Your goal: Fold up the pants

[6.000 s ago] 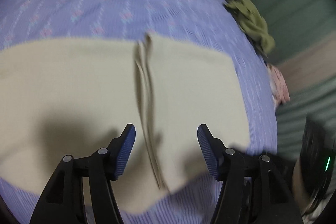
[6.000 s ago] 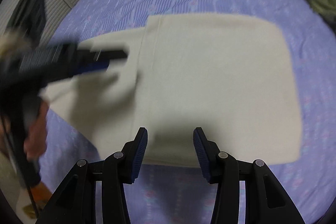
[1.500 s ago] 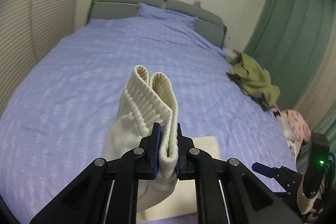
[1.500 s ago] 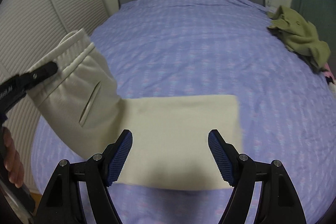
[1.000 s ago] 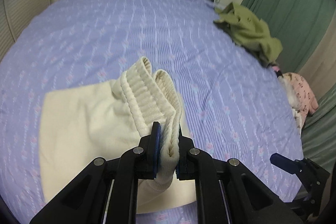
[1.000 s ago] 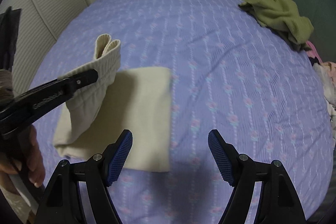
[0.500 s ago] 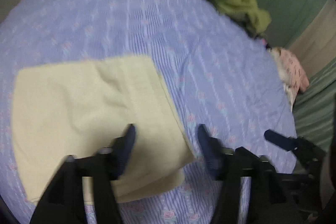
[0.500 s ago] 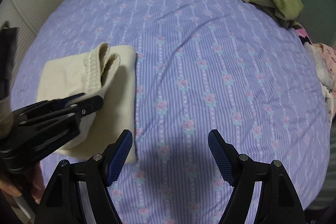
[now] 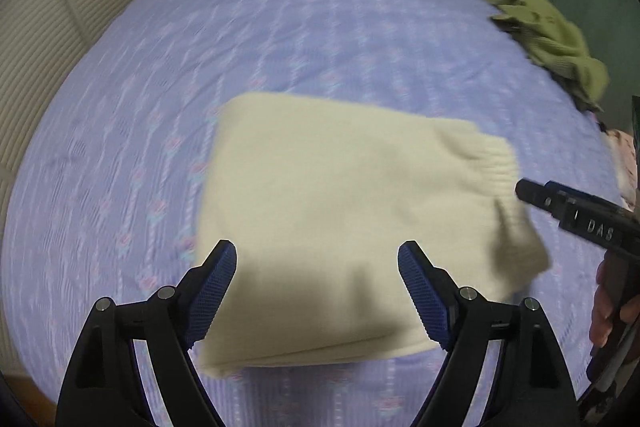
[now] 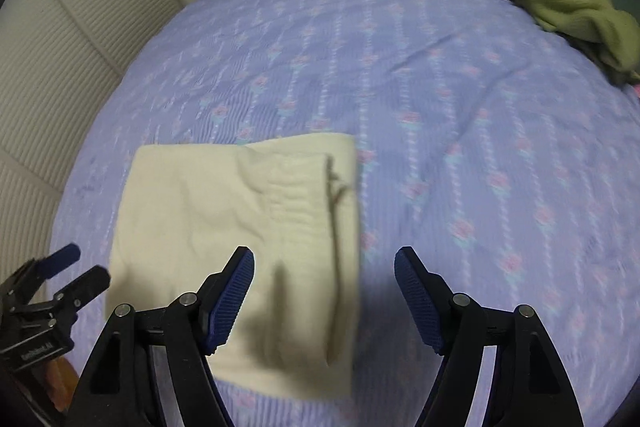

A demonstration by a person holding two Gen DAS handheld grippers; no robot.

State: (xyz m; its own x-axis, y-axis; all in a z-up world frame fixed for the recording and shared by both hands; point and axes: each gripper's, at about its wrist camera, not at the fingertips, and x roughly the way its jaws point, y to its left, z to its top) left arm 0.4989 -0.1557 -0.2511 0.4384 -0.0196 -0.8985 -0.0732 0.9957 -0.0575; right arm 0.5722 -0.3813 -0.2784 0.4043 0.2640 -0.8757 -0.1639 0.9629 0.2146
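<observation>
Motion blur softens most of the left wrist view: the print on the bed point(image 9: 280, 39) smears into streaks, and the edges of the folded pants point(image 9: 340, 211) are fuzzy, so the number of layers cannot be counted. At the right edge of that frame, the right gripper point(image 9: 528, 193) is cut off; only its tip shows, and its jaws cannot be read there. A hand point(image 9: 612, 311) below it is cropped to a sliver. The green garment point(image 9: 560, 39) at upper right is too blurred to identify. In the right wrist view, the left gripper point(image 10: 76, 267) sits partly beyond the lower left edge.
</observation>
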